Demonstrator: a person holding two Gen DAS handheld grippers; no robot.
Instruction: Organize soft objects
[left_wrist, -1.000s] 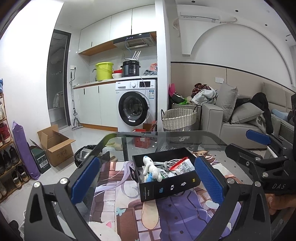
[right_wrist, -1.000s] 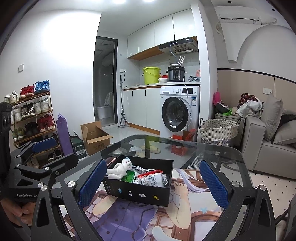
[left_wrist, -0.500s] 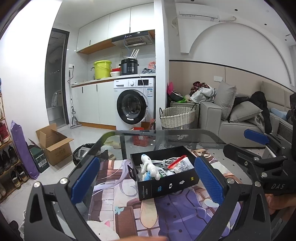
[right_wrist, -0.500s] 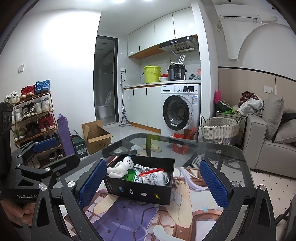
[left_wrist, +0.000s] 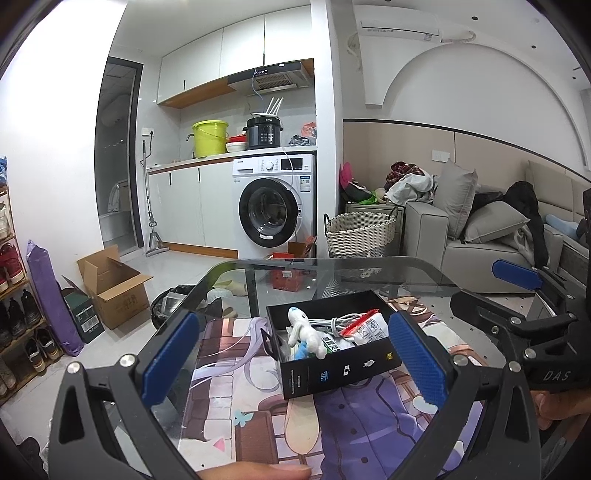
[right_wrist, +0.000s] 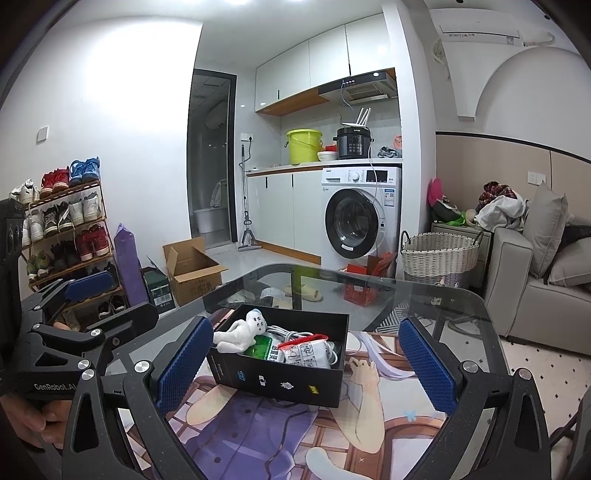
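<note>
Both tools are released, their blue pads spread wide and holding nothing. The left tool hovers above the near part of the glass bench, and ahead of it, framed between its pads though slightly toward the right one, sits a black box on a printed mat. A white plush toy lies inside the box at the end nearer this tool's left pad, draped over a blue item; beside it toward the right pad are a coiled white cable and a white packet with a red strip. The right tool also faces the black box, which from its camera lies ahead and closer to its left pad, almost touching that pad in the picture. From here the plush toy leans over the box's left rim, with a green-and-white packet and the red-strip packet to its right. The left tool shows at the left edge of the right wrist view, and the right tool at the right edge of the left wrist view. Beyond the bench stand a washing machine and a wicker basket.
</note>
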